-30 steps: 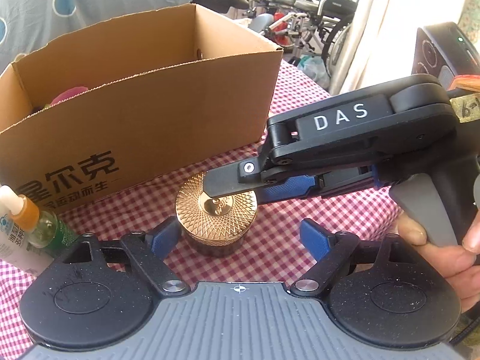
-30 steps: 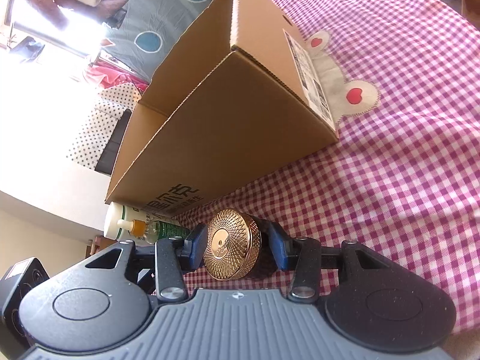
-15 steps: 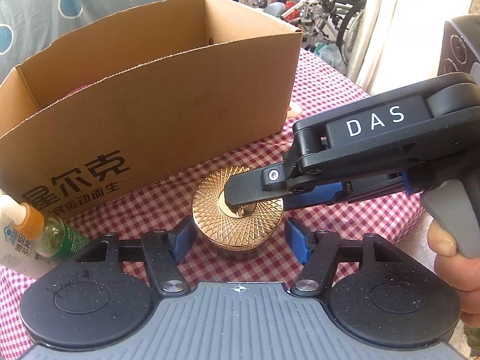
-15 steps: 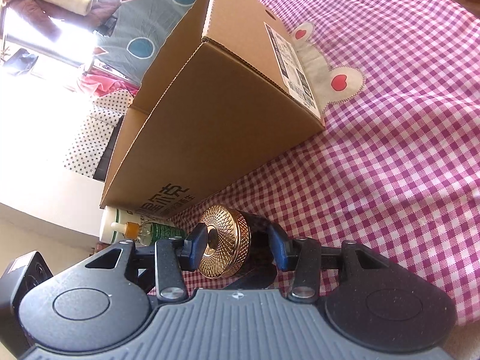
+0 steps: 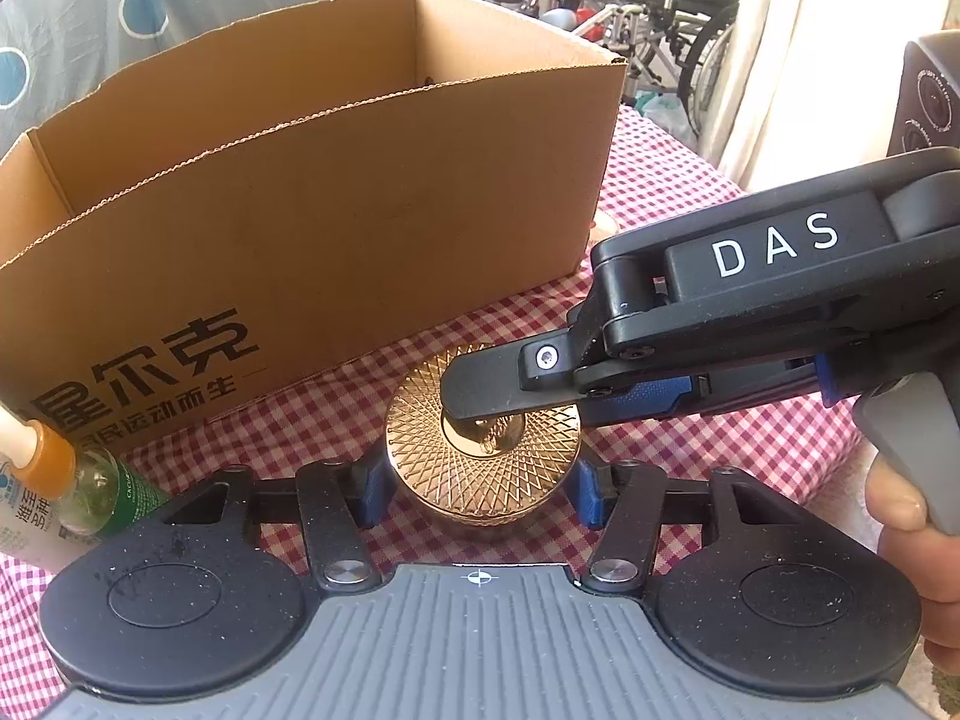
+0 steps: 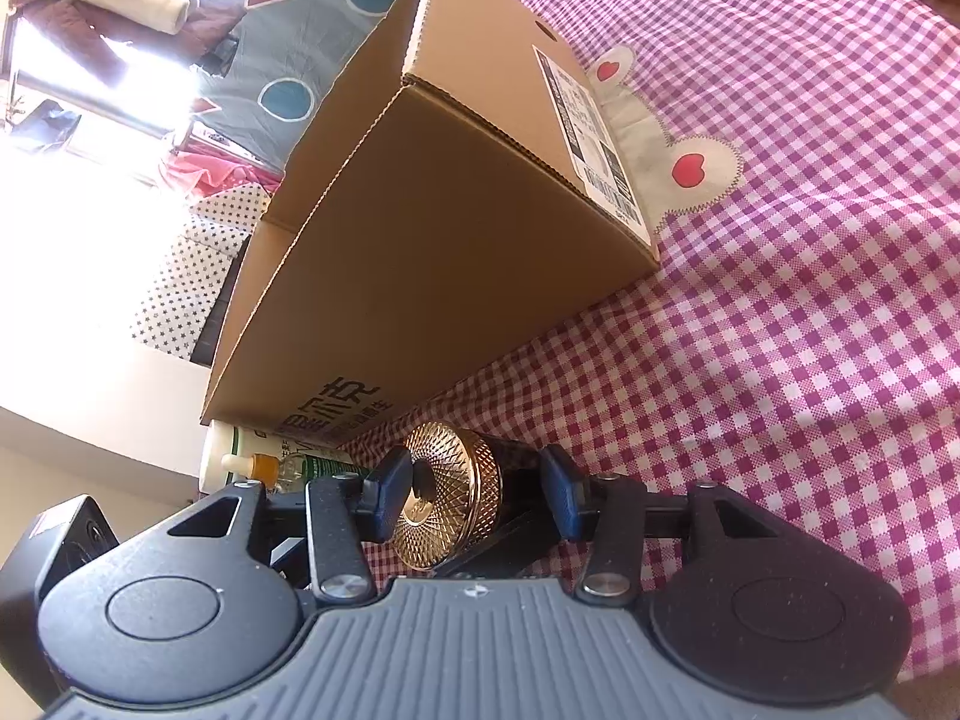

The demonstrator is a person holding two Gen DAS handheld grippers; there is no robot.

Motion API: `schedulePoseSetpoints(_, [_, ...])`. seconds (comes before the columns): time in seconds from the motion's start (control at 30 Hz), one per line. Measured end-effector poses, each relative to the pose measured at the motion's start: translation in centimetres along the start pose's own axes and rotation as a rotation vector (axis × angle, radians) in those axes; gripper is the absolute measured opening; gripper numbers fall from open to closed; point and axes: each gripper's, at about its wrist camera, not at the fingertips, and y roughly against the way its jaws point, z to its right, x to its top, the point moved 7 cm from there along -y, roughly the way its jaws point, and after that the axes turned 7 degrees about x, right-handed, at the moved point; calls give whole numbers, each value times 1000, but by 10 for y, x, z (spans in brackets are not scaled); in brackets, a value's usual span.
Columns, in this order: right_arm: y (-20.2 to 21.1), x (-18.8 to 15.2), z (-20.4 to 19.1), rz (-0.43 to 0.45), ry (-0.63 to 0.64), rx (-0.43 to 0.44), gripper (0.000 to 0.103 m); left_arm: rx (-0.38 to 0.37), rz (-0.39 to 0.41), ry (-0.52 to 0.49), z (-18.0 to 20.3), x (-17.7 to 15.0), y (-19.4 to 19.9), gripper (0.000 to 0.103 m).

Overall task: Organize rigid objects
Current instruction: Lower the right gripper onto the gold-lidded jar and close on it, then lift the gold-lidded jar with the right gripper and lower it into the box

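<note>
A gold jar (image 5: 483, 468) with a lattice-patterned lid sits low over the pink checked cloth, in front of a cardboard box (image 5: 300, 210). My left gripper (image 5: 483, 489) has a blue pad against each side of the jar, and its jaws are closing. The right gripper reaches in from the right, its upper finger (image 5: 480, 384) lying across the lid's centre knob. In the right wrist view the jar (image 6: 456, 498) is side-on inside the right gripper (image 6: 477, 497). One pad is on the lid top and the other at the dark base, and its jaws are opening slightly.
An orange-capped dropper bottle (image 5: 72, 480) and a white tube (image 5: 18, 534) lie by the box's left corner. A person's hand (image 5: 912, 516) holds the right gripper's trigger. A black speaker (image 5: 930, 102) and wheelchairs (image 5: 660, 0) are beyond the table. Checked cloth (image 6: 810, 330) stretches right of the box (image 6: 450, 240).
The left gripper's jaws have come in from wide apart onto the jar's sides. In the right wrist view the jar has turned from lid-toward-camera to side-on.
</note>
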Motion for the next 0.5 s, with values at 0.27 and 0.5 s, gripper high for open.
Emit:
schedulePoseSetpoints(0.27, [-4,-6,-14,20,31,-26,51,-15,5,30,-9,-3,9,55])
schedulePoseSetpoints(0.5, [8,-8,-42,58,92,-11,51,1,53,37,-12,4,35,55])
